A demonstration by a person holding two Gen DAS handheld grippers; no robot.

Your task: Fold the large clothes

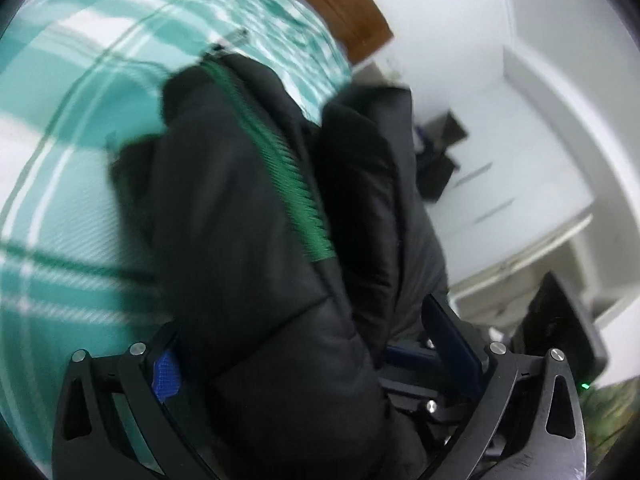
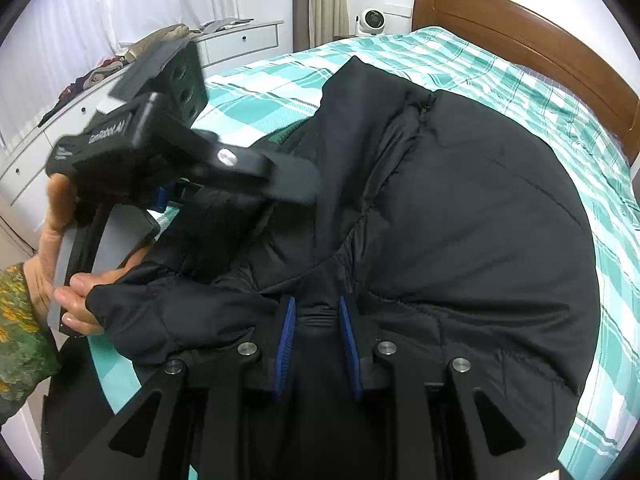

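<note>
A large black padded jacket [image 2: 460, 216] lies bunched on a bed with a teal plaid sheet [image 2: 560, 92]. In the left wrist view the jacket [image 1: 240, 240] hangs between my fingers, its green zipper [image 1: 288, 176] running down the middle. My left gripper [image 1: 316, 360] stands wide, with jacket fabric filling the gap between the blue pads [image 1: 166, 376]. It also shows in the right wrist view [image 2: 296, 184], held over the jacket's left part. My right gripper [image 2: 316, 320] is shut on a fold of the jacket's near edge.
A wooden headboard [image 2: 540, 36] bounds the bed's far right side. White drawers [image 2: 240, 40] with piled clothes [image 2: 100, 72] run along the left wall. A small white fan [image 2: 374, 20] stands beyond the bed. A white cabinet [image 1: 520, 160] shows in the left wrist view.
</note>
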